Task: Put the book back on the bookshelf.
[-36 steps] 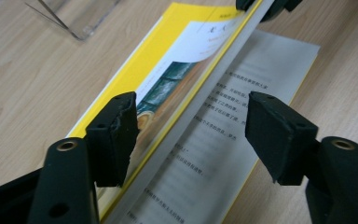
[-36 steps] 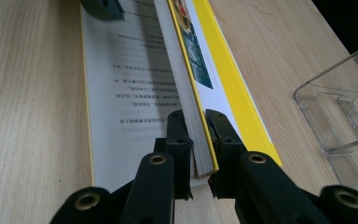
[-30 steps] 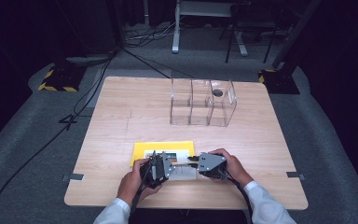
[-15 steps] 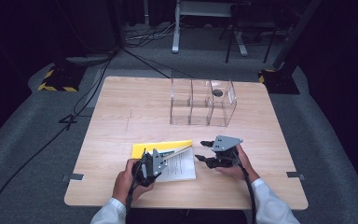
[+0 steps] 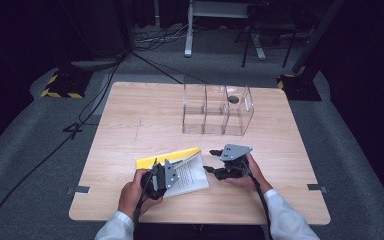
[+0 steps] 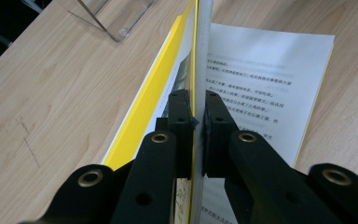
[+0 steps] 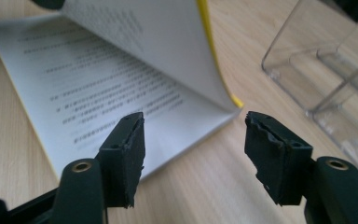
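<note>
Found the booklet (image 5: 196, 178) lying open at lower centre of the high view, on the wooden table (image 5: 130, 125), well short of the clear divided box (image 5: 217, 117) towards the top. Saw a yellow cover (image 6: 156, 98) outside, white pages of small black print inside, and one thin sheaf of leaves (image 6: 199, 46) raised on edge while the rest lay flat.

Judged it light, thin and floppy: paper likely to bend and sag rather than hold a shape, easy to crease or tear under a hard pull, and smooth enough to slip from a loose pinch. Judged the free outer edge of the leaves the best place to pinch for turning, away from the spine; for lifting the whole thing, nearer the spine, with cover and pages taken together.

Noted the left gripper (image 6: 198, 116) clamped tight on that raised sheaf, pads pressed flat on both faces, at left of centre in the high view. Noted the right gripper (image 7: 193, 140) released, jaws having just been opening, with nothing between them except bare wood and the corner of the printed page (image 7: 98, 84) beyond; placed just right of the booklet in the high view.
</note>
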A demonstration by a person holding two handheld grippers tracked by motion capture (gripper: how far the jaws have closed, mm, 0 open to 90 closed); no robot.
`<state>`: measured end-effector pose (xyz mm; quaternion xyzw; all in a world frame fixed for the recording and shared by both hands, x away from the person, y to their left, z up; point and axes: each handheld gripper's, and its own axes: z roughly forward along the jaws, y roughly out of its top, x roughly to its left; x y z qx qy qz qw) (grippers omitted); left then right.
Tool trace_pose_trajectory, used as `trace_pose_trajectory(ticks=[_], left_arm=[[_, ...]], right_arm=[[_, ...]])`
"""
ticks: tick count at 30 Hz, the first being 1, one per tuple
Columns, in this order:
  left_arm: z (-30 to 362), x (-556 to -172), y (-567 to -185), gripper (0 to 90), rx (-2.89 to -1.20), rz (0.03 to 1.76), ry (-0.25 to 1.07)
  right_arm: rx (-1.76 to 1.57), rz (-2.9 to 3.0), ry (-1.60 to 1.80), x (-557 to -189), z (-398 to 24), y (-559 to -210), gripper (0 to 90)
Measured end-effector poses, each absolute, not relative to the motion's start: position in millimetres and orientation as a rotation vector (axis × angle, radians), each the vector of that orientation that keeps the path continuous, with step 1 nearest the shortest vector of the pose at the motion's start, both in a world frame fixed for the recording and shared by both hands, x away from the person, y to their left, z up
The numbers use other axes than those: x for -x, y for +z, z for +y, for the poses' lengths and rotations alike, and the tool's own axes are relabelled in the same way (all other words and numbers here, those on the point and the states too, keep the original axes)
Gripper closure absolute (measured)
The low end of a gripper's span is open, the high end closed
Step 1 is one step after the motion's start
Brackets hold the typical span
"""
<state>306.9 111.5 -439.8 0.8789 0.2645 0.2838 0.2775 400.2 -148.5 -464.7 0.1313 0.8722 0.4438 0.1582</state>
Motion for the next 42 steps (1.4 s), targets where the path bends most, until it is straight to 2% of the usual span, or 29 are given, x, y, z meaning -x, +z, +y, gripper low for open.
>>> trace_pose_trajectory(ticks=[3, 5, 6, 10, 12, 14, 18, 21, 23, 24, 25, 27, 28, 30, 32, 36, 42], left_arm=[[113, -307, -440, 84.1, -2.365, 0.693, 0.733], [115, -308, -441, 84.1, -2.364, 0.681, 0.71], [117, -308, -441, 83.9, -2.357, 0.678, 0.696], [119, -307, -442, 83.9, -2.363, 0.654, 0.666], [120, -308, -442, 83.7, -2.378, 0.635, 0.642], [122, -311, -444, 82.6, -2.39, 0.652, 0.57], [114, -315, -444, 75.3, -2.408, 0.654, 0.531], [102, -315, -445, 63.4, -2.469, 0.651, 0.556], [90, -314, -444, 59.8, -2.499, 0.643, 0.576], [84, -313, -443, 61.4, -2.516, 0.632, 0.628], [82, -312, -443, 71.6, -2.513, 0.638, 0.669], [83, -313, -440, 78.3, -2.493, 0.645, 0.691], [85, -313, -439, 81.3, -2.485, 0.648, 0.701], [88, -311, -436, 82.9, -2.455, 0.631, 0.735], [94, -310, -432, 84.0, -2.413, 0.64, 0.781], [102, -311, -425, 84.2, -2.367, 0.663, 0.783], [105, -310, -419, 84.2, -2.349, 0.67, 0.815]], right_arm=[[-0.291, 2.473, 1.243, -404, -141, -459, 40.3], [-0.214, 2.453, 1.267, -404, -138, -452, 47.4], [-0.185, 2.45, 1.295, -405, -139, -446, 56.0], [-0.115, 2.472, 1.341, -405, -139, -443, 62.7], [-0.046, 2.509, 1.351, -404, -138, -443, 69.8], [0.005, 2.535, 1.314, -400, -137, -443, 73.2], [0.064, 2.548, 1.257, -391, -134, -443, 76.4], [0.084, 2.537, 1.234, -384, -132, -442, 78.0], [0.097, 2.525, 1.227, -376, -128, -439, 79.4], [0.102, 2.524, 1.226, -372, -127, -438, 79.9], [0.109, 2.524, 1.213, -369, -125, -438, 79.9], [0.078, 2.51, 1.212, -367, -125, -437, 77.2], [0.005, 2.503, 1.266, -369, -128, -436, 71.3], [-0.126, 2.479, 1.317, -374, -135, -435, 53.7], [-0.239, 2.47, 1.323, -382, -147, -437, 51.5], [-0.357, 2.495, 1.285, -397, -162, -447, 49.0], [-0.398, 2.642, 1.272, -406, -153, -470, 43.8]])
